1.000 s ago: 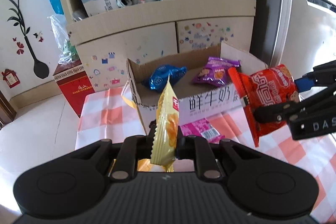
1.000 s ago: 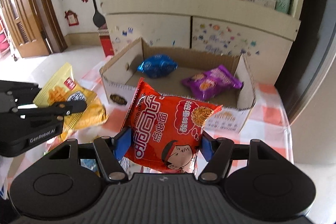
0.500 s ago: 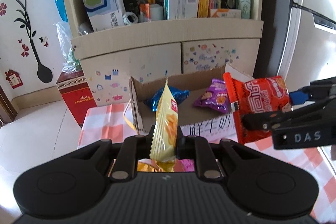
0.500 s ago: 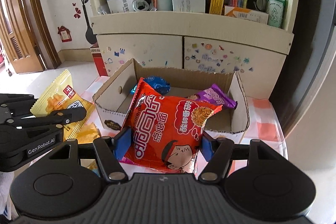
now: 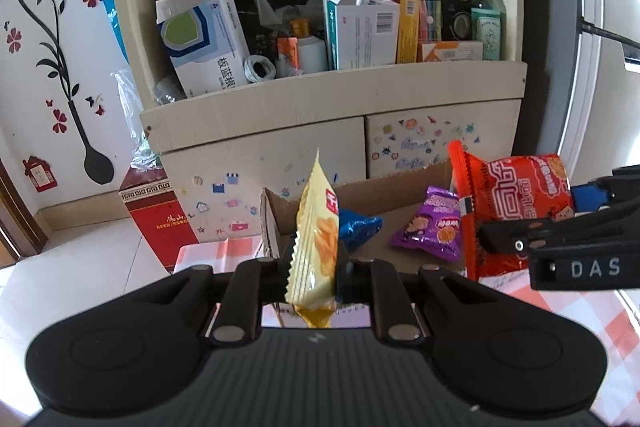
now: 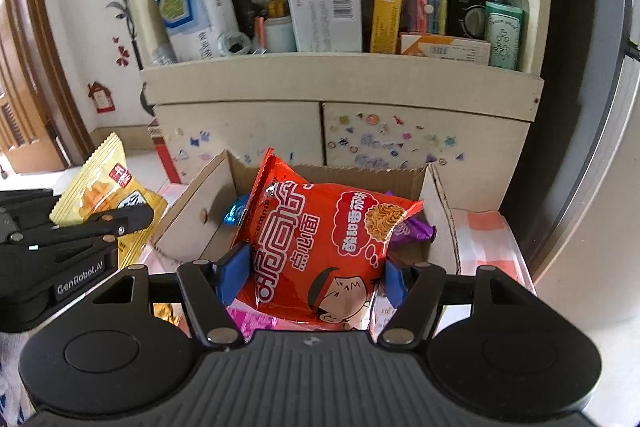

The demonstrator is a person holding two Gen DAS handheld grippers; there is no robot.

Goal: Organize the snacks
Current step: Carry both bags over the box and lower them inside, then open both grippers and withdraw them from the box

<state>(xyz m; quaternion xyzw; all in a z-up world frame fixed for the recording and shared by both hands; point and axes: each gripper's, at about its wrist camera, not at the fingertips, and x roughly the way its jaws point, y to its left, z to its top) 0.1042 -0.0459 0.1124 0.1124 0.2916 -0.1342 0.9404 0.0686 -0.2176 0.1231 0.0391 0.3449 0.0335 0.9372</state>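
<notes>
Snack packets held over the cardboard box

Packets fill both of my tools. My left hand-held gripper is clamped on the yellow chip packet, its fingers pinched nearly together on the thin lower part of the bag, which stands upright on edge with its crimped top pointing up. My right hand-held gripper is clamped on the red noodle packet, the blue pads pressing the two sides of the puffy bag, so the fingers stand fairly wide apart around it.

Both packets are off the desk, which wears a pink and white checked cloth. From the right wrist view, the red noodle packet hangs in front of the open cardboard box and covers much of its inside; the yellow chip packet sits to the left of the box, outside its near left wall.

Inside the box lie a blue packet toward the left and a purple packet toward the right, apart from each other. Under my right tool a pink packet lies flat on the cloth, just in front of the box.

Behind the box stands a cream cabinet, its open shelf crowded with cartons and a green bottle.
</notes>
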